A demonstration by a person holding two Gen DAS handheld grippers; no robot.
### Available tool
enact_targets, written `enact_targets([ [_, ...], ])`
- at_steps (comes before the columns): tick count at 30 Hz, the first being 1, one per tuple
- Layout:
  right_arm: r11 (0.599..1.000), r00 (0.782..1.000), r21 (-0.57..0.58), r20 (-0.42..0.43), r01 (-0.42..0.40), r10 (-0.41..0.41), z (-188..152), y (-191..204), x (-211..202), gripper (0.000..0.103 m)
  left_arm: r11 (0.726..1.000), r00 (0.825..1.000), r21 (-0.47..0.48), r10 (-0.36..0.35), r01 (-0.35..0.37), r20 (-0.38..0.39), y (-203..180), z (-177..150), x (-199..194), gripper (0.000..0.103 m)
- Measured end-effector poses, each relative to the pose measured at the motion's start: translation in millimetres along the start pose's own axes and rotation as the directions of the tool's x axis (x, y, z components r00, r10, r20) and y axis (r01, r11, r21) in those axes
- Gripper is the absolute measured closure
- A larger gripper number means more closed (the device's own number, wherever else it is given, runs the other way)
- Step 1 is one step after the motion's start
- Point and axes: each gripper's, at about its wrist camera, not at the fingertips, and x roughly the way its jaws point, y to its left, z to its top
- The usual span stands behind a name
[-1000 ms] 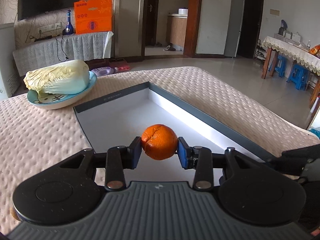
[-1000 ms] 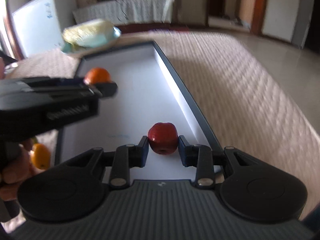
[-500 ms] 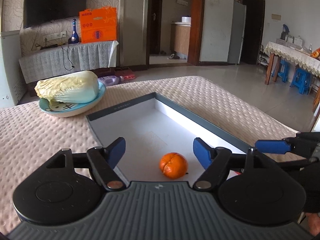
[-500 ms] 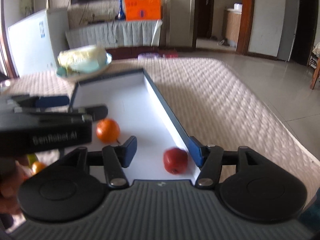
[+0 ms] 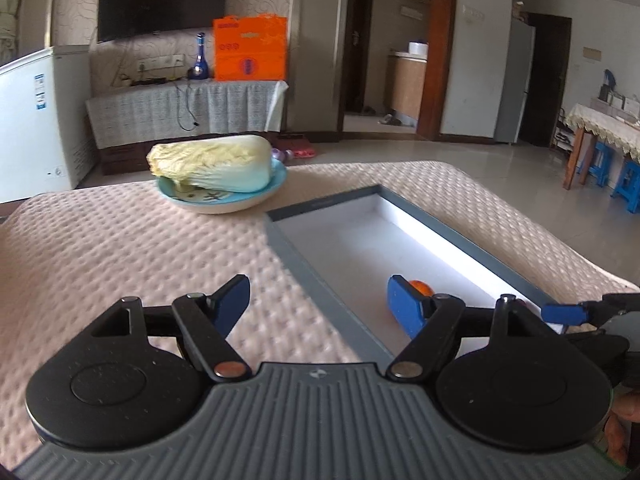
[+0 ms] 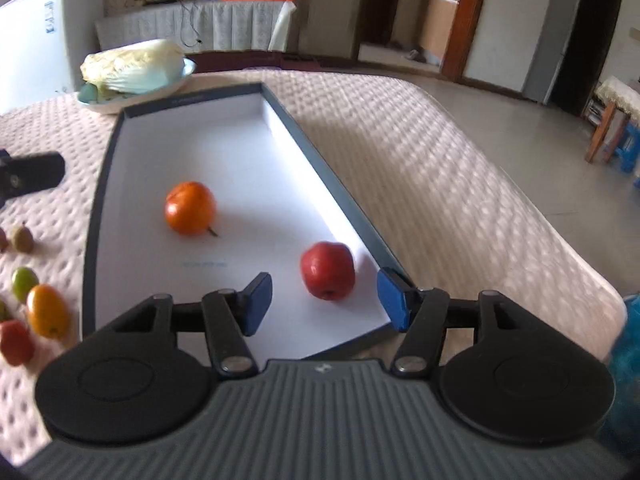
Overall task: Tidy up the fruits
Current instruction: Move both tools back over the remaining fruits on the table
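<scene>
Both my grippers empty — left gripper (image 5: 318, 300) and right gripper (image 6: 324, 300) jaws just opened, spread wide. Round orange fruit (image 6: 190, 214) mid-floor of shallow grey-rimmed white tray (image 6: 224, 92); red apple (image 6: 328, 271) near its right wall. Risk: round fruit rolling if I nudge tray. Loose small fruits (image 6: 46, 311) wait left of tray; cabbage on blue plate (image 6: 132, 66) beyond far rim.

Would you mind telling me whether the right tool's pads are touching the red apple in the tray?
Apart. The right wrist view shows the red apple resting on the tray floor between the open right tool, with white floor visible on both sides.
</scene>
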Motion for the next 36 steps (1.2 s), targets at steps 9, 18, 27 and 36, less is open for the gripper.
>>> enact_targets([
  [9, 0.996, 0.997, 0.081, 0.063, -0.039, 0.034, -6.9, -7.2, -25.5, 0.042, 0.998, 0.999, -0.037, 0.053, -0.053, 0.004, 26.3, -12.8, -46.6, 0.023],
  [18, 0.990, 0.856, 0.030, 0.506, -0.139, 0.105, -21.4, 4.5, -113.8, 0.016, 0.985, 0.986, -0.032, 0.167, -0.167, 0.011, 72.8, -36.9, -98.3, 0.023],
  [27, 0.975, 0.815, -0.151, 0.536, -0.164, 0.220, -29.7, 28.1, -138.1, 0.019, 0.966, 0.967, -0.046, 0.255, -0.256, -0.020, 118.7, -57.5, -123.7, 0.023],
  [36, 0.891, 0.789, -0.272, 0.417, -0.365, 0.451, -30.0, 72.4, -135.4, 0.024, 0.955, 0.960, -0.102, 0.279, -0.280, -0.023, 136.5, -55.1, -127.0, 0.023],
])
